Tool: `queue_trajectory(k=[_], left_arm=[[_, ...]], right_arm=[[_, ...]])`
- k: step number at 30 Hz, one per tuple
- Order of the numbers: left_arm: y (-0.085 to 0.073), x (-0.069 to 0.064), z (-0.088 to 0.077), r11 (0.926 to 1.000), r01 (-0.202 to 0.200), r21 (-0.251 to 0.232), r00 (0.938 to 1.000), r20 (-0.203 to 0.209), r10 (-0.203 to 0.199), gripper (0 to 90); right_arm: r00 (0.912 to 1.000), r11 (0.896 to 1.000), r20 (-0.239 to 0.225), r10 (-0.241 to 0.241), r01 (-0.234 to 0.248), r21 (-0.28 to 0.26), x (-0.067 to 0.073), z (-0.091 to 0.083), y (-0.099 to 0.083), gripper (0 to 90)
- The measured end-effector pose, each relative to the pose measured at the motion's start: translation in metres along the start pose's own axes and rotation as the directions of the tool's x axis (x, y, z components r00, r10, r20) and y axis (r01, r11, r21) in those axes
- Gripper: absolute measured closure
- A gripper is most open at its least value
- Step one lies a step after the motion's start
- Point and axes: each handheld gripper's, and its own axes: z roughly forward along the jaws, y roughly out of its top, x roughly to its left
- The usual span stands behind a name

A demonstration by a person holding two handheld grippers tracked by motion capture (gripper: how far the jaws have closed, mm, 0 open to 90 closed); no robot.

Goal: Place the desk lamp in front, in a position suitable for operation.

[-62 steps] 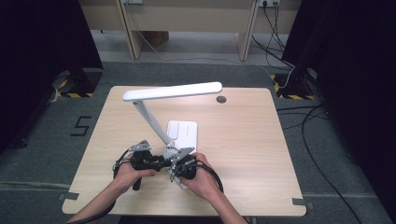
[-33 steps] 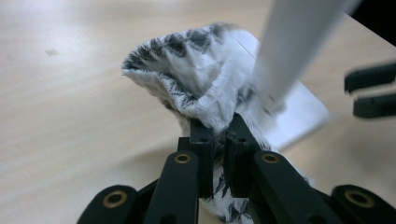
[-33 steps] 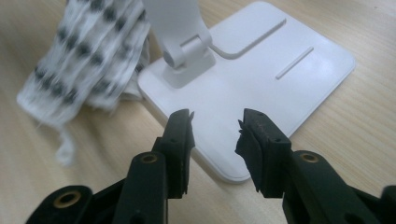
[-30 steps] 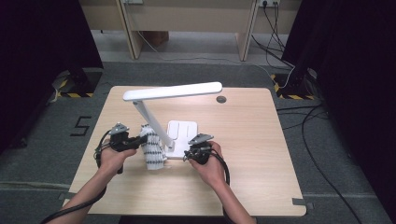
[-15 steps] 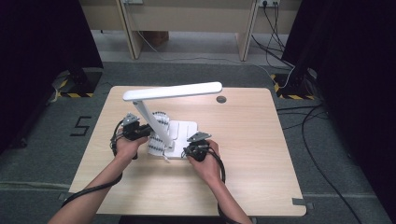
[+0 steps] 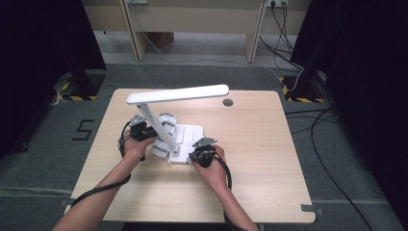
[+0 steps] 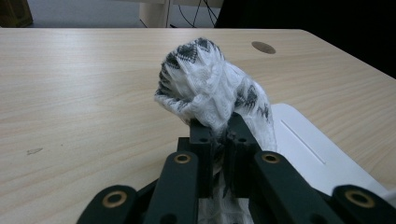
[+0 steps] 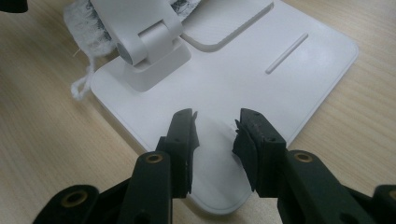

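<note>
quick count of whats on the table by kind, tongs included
desk lamp: 1
white patterned cloth: 1
tongs: 2, left tongs shut on the cloth, right tongs open over the lamp base
total: 4

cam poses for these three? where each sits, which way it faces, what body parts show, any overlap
High view: above the person's side of the table, looking forward and down; both forearms, left gripper and right gripper show.
Left gripper view: rides the left gripper, looking across the tabletop; jaws clamp a white patterned cloth.
Right gripper view: rides the right gripper, looking down; jaws parted over the lamp base.
Shared: all three show lamp base and cloth.
</note>
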Motion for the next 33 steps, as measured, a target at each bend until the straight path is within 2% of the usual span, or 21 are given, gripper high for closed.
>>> queue_trajectory(k=[9, 17, 20, 23, 33], left_arm=[[-0.002, 0.001, 0.010, 0.9998, -0.001, 0.021, 1.0000, 0.001, 0.001, 83.1], [-0.003, -0.004, 0.014, 0.9976, -0.026, 0.064, 0.9997, 0.004, 0.026, 83.1], [-0.003, -0.009, 0.012, 0.9933, -0.071, 0.090, 0.9974, 0.011, 0.071, 83.2], [-0.002, -0.012, 0.009, 0.9903, -0.094, 0.102, 0.9956, 0.013, 0.093, 83.2], [-0.013, -0.027, -0.002, 0.9843, -0.108, 0.140, 0.9937, 0.046, 0.103, 83.2]], right_arm=[[0.9999, 1.000, -0.010, 0.011, -0.011, -0.012, -0.001, 0.001, -0.002, 67.4], [0.9994, 0.999, -0.018, 0.028, -0.029, -0.025, -0.001, 0.001, -0.003, 70.5], [0.9994, 0.999, -0.020, 0.028, -0.028, -0.019, -0.002, 0.001, -0.002, 71.7], [0.9993, 0.999, -0.020, 0.031, -0.031, -0.016, -0.002, 0.001, -0.002, 72.3], [0.9992, 0.999, -0.022, 0.033, -0.034, -0.021, -0.001, 0.001, -0.003, 73.4]])
